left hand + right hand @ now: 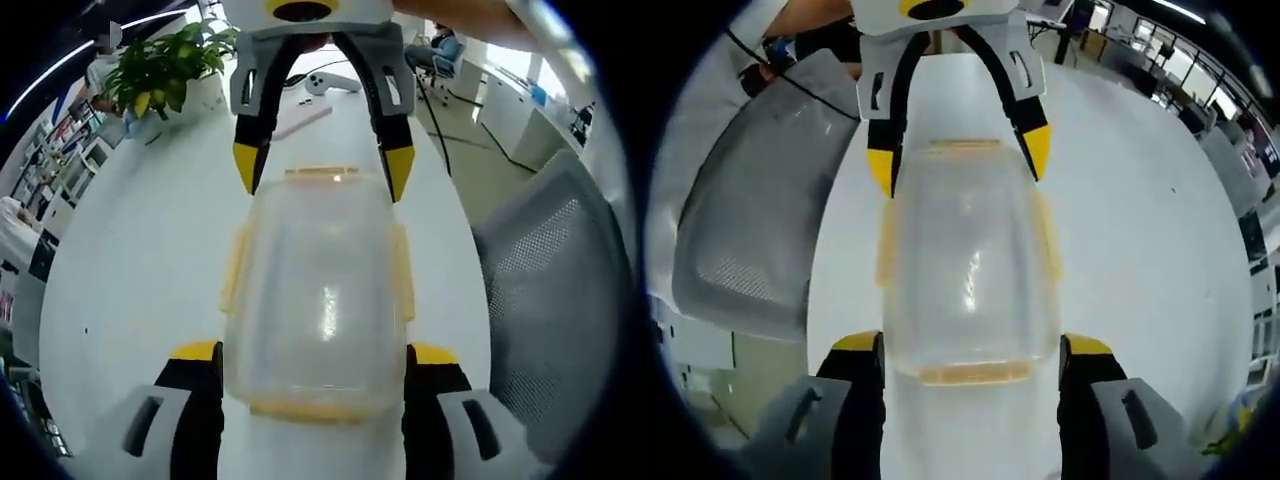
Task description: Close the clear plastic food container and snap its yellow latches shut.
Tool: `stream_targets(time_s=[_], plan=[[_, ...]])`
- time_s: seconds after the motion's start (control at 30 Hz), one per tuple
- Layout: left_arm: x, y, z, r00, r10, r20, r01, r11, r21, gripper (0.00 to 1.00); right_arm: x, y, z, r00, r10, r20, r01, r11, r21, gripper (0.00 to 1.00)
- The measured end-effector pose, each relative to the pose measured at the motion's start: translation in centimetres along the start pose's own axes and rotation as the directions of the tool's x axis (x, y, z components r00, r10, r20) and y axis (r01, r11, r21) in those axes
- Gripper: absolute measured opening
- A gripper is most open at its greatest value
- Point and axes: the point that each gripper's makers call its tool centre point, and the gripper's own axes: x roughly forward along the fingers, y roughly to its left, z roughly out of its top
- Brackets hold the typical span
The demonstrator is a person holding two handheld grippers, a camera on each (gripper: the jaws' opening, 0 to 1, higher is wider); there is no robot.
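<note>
Clear plastic food container [318, 300] looks light, stiff and slippery, so I'd press its yellow latches [236, 265] with both left gripper [315, 352] and right gripper [970, 345] spread wide.

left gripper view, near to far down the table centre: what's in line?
left gripper → food container → right gripper → white controller

The clear plastic food container [318, 300] [968, 275] stands upright on the white bench [140, 270] with its lid on top. Its yellow latches [235, 265] [887, 250] show on the long sides and at both short ends, flat against the walls.
</note>
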Motion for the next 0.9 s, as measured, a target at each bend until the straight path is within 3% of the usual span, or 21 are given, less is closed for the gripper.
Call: stream_targets(time_s=[0.9], plan=[[-2.6,0.5,-5.4,0.999,0.031,-0.034,-0.032,0.999,-0.025,0.72,2.7,0.1,5.9,0.999,0.014,0.042,-0.013,0.999,-0.035,0.68]])
